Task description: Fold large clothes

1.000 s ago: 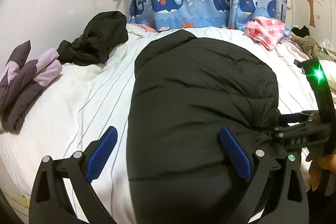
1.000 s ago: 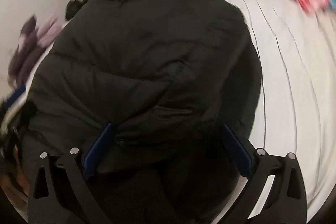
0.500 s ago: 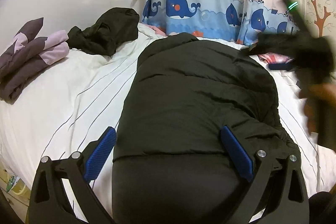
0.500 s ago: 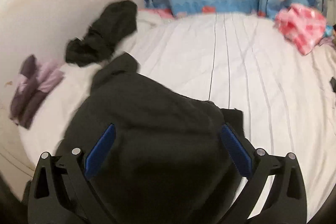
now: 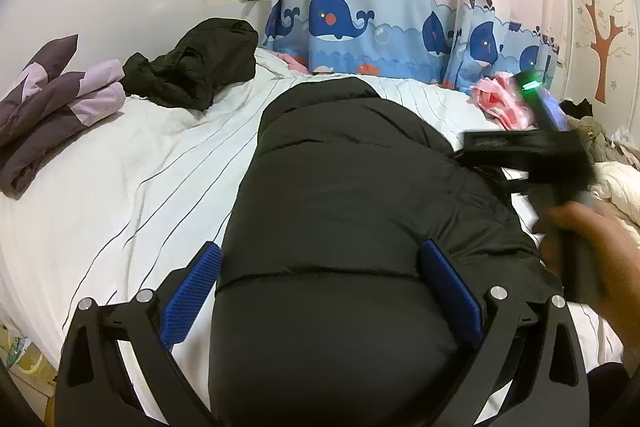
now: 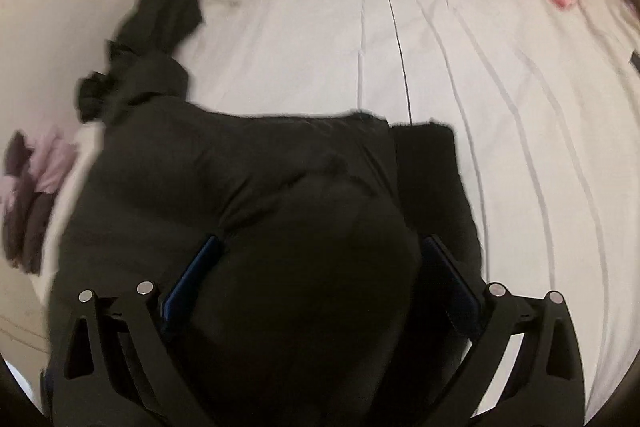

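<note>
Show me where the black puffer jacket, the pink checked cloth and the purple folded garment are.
black puffer jacket (image 5: 360, 195): left wrist view, middle of its quilted top.
pink checked cloth (image 5: 500, 103): left wrist view, its crumpled middle.
purple folded garment (image 5: 52, 111): left wrist view, its upper fold.

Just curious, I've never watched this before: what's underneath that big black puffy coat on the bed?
Around the black puffy coat only the white striped sheet shows, running under its edges. Whatever lies directly beneath is covered by the coat, so nothing more can be told.
</note>
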